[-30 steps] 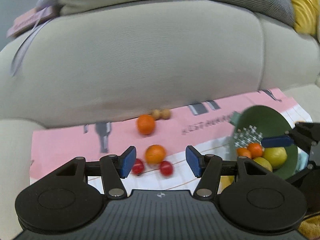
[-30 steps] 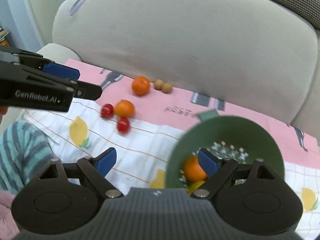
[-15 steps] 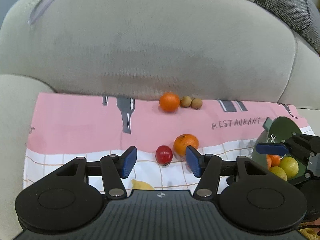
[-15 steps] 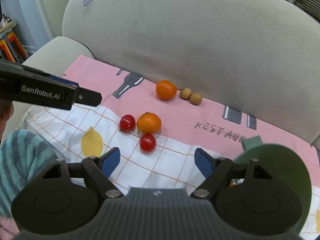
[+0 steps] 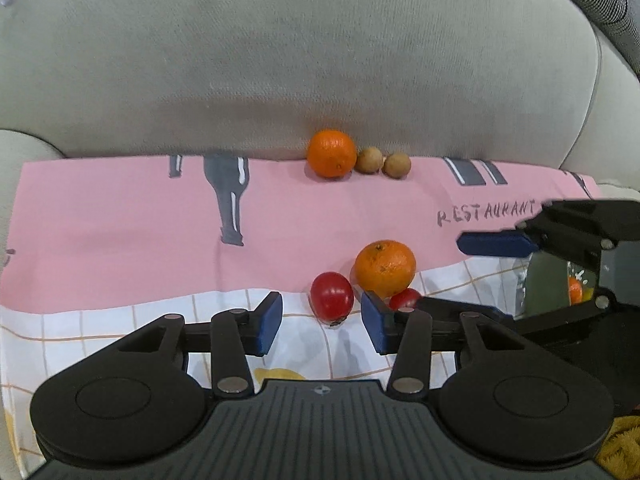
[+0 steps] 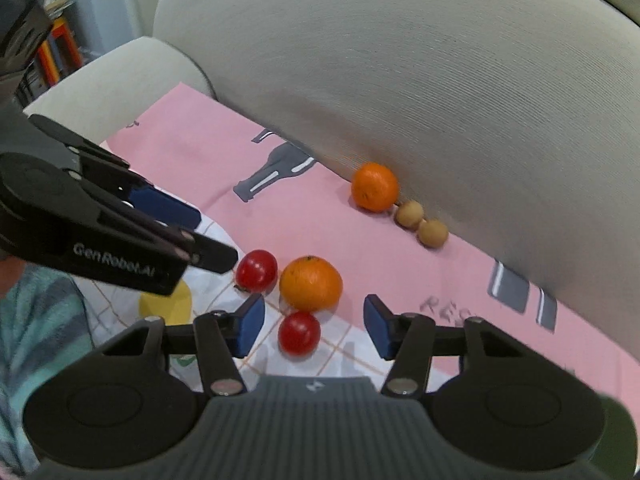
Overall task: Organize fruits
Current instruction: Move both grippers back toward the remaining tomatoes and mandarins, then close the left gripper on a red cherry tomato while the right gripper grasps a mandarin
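A pale grey sofa [image 5: 320,60] fills the background, its backrest rising behind the seat. Across the seat lies a cloth [image 5: 120,220], pink at the back with bottle drawings and the word "RESTAURANT", white and checked at the front.

At the right edge of the left wrist view a green bowl [image 5: 544,292] shows partly behind the other tool; a glimpse of orange fruit sits inside, the rest hidden.

The left gripper [image 5: 322,322] points down at the cloth, its blue pads part way apart and just closing, a red tomato [image 5: 332,298] framed between them but not touched. The right gripper [image 6: 314,330] is likewise half open and just closing, holding nothing, with a second tomato [image 6: 299,333] between its pads, also untouched.

A near orange [image 5: 385,267] rests just beside both tomatoes. A far orange [image 5: 331,153] sits against the backrest, with two small brown fruits [image 5: 384,162] in a row beside it.

The tomatoes are probably light, smooth and easily bruised, so a gentle squeeze across the widest middle seems right. They are round and may roll on the soft cloth. The oranges look firmer and heavier, with a dimpled rind that should give better hold.
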A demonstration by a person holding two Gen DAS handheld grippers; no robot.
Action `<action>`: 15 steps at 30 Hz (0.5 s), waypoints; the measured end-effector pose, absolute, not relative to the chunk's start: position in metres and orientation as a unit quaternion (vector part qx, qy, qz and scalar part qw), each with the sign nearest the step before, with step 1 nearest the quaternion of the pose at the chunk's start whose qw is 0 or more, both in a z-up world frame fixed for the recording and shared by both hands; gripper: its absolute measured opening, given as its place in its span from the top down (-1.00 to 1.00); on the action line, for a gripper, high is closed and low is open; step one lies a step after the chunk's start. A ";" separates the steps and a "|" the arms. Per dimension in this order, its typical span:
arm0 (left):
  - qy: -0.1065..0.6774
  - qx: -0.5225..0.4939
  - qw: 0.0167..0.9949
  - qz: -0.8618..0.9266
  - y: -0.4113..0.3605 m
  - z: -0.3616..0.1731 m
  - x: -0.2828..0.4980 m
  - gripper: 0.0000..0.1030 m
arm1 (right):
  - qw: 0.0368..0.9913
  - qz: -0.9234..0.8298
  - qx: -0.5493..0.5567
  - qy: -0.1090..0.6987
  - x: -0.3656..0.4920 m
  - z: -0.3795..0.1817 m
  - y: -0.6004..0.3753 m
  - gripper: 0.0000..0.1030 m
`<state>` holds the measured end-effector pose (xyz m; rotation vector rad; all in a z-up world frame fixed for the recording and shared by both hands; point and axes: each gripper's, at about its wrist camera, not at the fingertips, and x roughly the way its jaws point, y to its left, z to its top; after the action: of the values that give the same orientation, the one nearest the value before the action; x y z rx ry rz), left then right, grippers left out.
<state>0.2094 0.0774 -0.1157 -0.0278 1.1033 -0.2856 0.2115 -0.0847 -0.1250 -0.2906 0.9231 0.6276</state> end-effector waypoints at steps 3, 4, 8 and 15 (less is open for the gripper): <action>0.533 -0.022 0.834 -0.141 0.079 -0.125 0.214 -0.03 | 0.834 0.309 -0.154 0.430 0.217 -0.133 -0.078 0.01; 0.535 -0.027 0.832 -0.144 0.080 -0.127 0.216 -0.03 | 0.833 0.312 -0.159 0.428 0.218 -0.135 -0.076 0.02; 0.539 -0.041 0.827 -0.154 0.079 -0.135 0.221 -0.03 | 0.828 0.326 -0.180 0.419 0.220 -0.144 -0.069 0.03; 0.542 -0.054 0.823 -0.161 0.081 -0.145 0.229 0.09 | 0.822 0.338 -0.192 0.416 0.225 -0.156 -0.064 0.06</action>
<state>0.2294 0.0806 -0.1448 -0.1141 1.1539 -0.3422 0.2250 -0.0641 -0.1559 -0.4081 0.8841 0.7185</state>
